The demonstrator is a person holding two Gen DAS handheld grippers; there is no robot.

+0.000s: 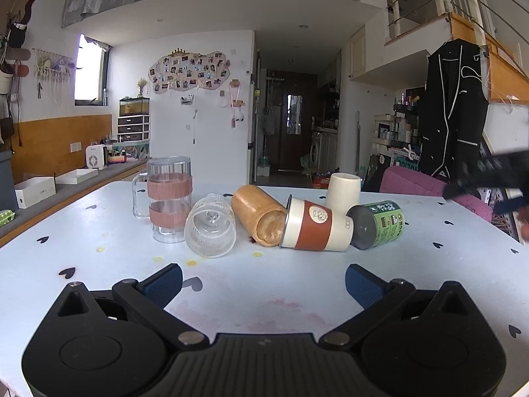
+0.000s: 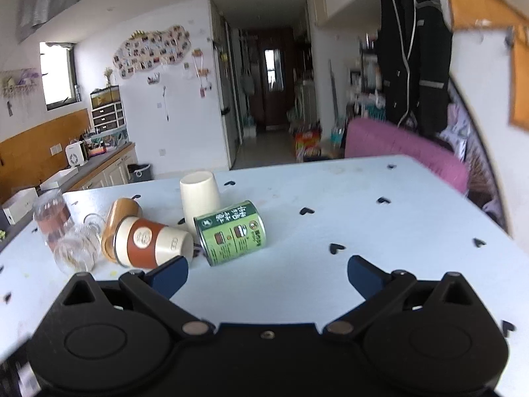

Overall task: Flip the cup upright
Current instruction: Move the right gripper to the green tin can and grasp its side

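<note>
Both the left gripper (image 1: 264, 281) and right gripper (image 2: 267, 273) hung wide open and empty over the desk (image 1: 429, 264), so grabbing the tipped banded cup (image 1: 315, 228), jammed between wooden cup (image 1: 256, 215) and green can (image 1: 378, 225), probably risked rolling both.

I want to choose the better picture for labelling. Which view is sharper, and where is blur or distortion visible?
The left wrist view is sharper: the ribbed glass cup and the green can have crisp edges, and only the dark shape at the right edge is smeared. The right wrist view is softer overall: the glass cup and the black coat are blurred. In both, the fisheye lens bends the table edges.
</note>
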